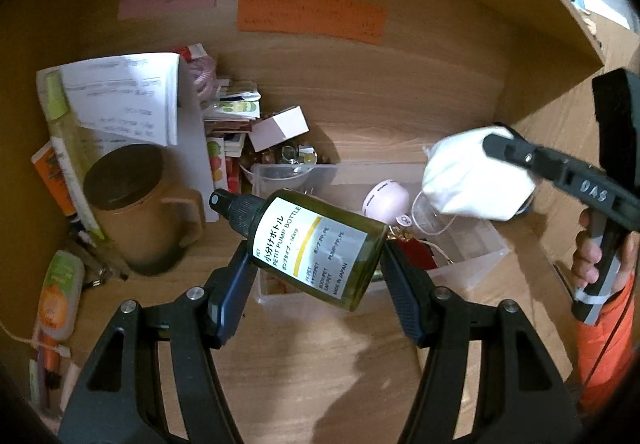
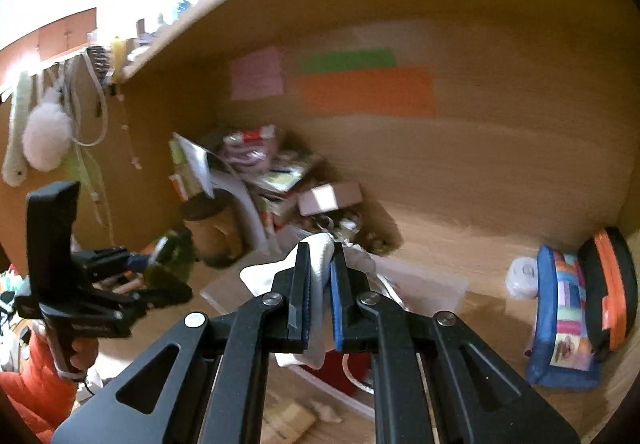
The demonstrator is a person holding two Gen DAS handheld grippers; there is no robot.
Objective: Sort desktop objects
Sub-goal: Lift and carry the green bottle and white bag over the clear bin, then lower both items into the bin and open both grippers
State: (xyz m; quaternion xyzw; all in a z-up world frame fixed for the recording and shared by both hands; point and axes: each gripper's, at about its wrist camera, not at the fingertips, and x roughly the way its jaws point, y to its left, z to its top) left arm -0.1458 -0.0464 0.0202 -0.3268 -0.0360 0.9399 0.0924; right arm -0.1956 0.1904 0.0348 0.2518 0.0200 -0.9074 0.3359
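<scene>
Left gripper is clamped across the green pump bottle, right gripper pinched tight on a white face mask, both hovering above the clear bin. I'd keep the bottle level and lower each in slowly, clear of the brown mug

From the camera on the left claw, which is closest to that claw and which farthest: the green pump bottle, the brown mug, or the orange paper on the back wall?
1. Green pump bottle: clamped between the pads of the left claw, lying sideways.
2. Brown mug: on the desk, ahead and to the left.
3. Orange paper: stuck on the back wall, farthest.
</scene>
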